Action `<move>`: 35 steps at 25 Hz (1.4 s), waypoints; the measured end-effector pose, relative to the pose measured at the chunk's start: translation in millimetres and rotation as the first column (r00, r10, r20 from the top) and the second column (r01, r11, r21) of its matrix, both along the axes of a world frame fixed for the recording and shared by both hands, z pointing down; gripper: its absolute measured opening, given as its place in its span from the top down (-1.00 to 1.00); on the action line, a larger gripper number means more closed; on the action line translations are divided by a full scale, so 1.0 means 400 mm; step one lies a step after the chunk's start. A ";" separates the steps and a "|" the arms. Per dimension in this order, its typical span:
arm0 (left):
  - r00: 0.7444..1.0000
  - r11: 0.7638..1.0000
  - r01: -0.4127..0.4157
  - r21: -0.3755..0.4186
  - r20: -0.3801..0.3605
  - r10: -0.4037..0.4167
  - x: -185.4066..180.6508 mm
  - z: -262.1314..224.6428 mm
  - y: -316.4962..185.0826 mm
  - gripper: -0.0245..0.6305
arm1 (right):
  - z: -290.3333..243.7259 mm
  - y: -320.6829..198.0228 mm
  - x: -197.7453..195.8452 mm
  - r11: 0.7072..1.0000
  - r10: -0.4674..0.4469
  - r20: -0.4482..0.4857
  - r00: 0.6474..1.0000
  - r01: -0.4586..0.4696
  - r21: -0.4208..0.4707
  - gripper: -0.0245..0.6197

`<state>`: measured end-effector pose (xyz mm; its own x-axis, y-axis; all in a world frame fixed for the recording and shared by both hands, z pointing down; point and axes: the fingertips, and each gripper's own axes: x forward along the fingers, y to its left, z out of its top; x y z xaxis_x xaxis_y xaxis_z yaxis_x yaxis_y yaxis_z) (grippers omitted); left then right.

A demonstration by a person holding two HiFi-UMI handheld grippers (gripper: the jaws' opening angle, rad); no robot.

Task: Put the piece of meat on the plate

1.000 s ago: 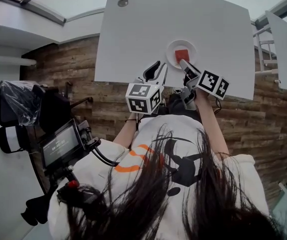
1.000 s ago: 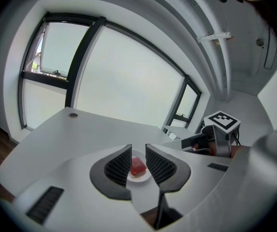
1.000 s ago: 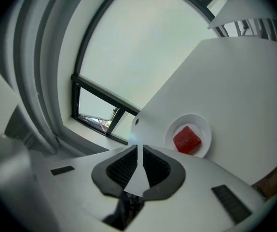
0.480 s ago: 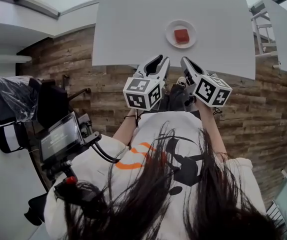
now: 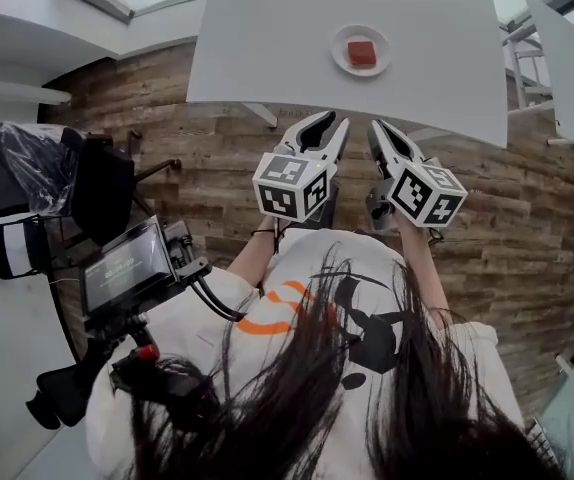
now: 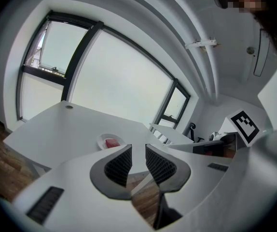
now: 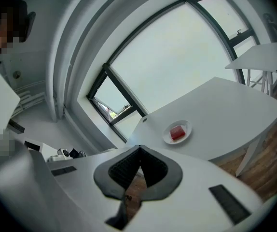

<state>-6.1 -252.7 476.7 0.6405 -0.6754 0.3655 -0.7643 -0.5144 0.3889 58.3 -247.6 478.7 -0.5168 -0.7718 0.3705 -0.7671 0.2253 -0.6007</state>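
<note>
Piece of meat (image 5: 362,53), red: flat in the middle of a small white plate (image 5: 339,56), on a white table (image 5: 267,38), near its front edge.
Left gripper (image 5: 331,122): jaws slightly apart, nothing between, held over wooden floor (image 5: 217,168), just short of the table.
Right gripper (image 5: 376,128): jaws closed tip to tip, empty, beside the left, likewise apart from the plate.
</note>
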 end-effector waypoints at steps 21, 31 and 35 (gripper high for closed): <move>0.987 0.988 0.113 0.105 0.100 -0.123 0.109 -0.038 0.561 0.64 | -0.008 0.526 0.065 0.980 -0.193 0.050 0.980 0.190 0.060 0.90; 0.983 0.985 0.147 0.096 0.099 -0.156 -0.020 -0.066 0.753 0.64 | -0.041 0.716 -0.058 0.974 -0.222 0.023 0.975 0.221 0.054 0.90; 0.982 0.983 0.160 0.090 0.081 -0.168 -0.117 -0.079 0.804 0.64 | -0.045 0.773 -0.146 0.976 -0.215 0.015 0.977 0.214 0.042 0.90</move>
